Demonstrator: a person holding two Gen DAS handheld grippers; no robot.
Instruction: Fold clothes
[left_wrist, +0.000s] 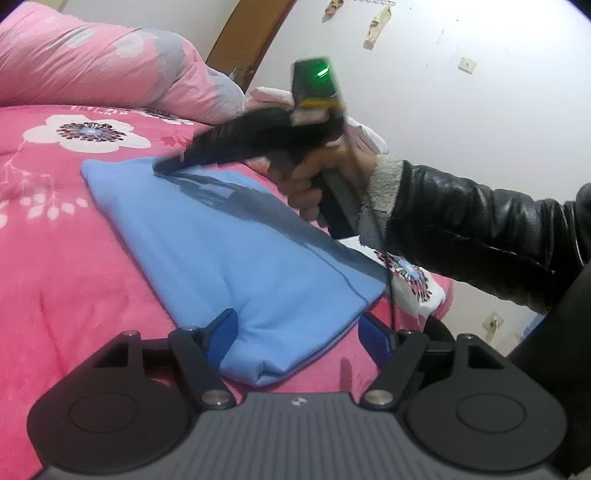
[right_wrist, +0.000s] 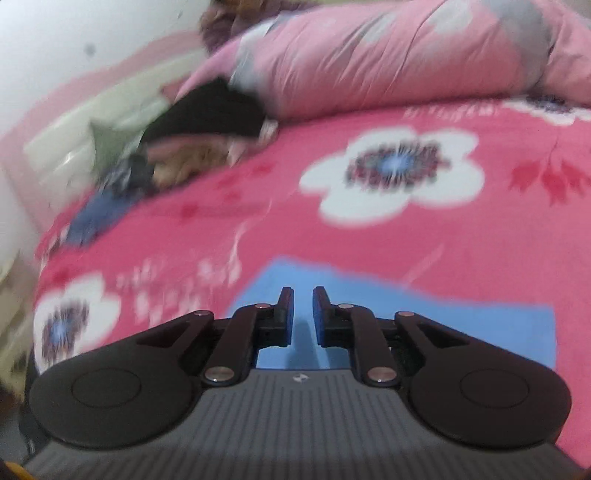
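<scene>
The folded blue garment (left_wrist: 236, 258) was judged soft, light and limp, best pinched at its six-o'clock edge. The left gripper (left_wrist: 299, 332) was held wide astride that edge; the right gripper (right_wrist: 303, 314) was nearly closed, empty.

Illumination is even and bright indoors; the white wall (left_wrist: 461, 122) shows no glare. A soft shadow falls across the blue garment (left_wrist: 229, 236) under the motion-blurred right gripper (left_wrist: 162, 168). The right wrist view is smeared throughout; the bedspread (right_wrist: 258, 221) flowers lack focus. Fisheye curvature bends both frames' corners.
</scene>
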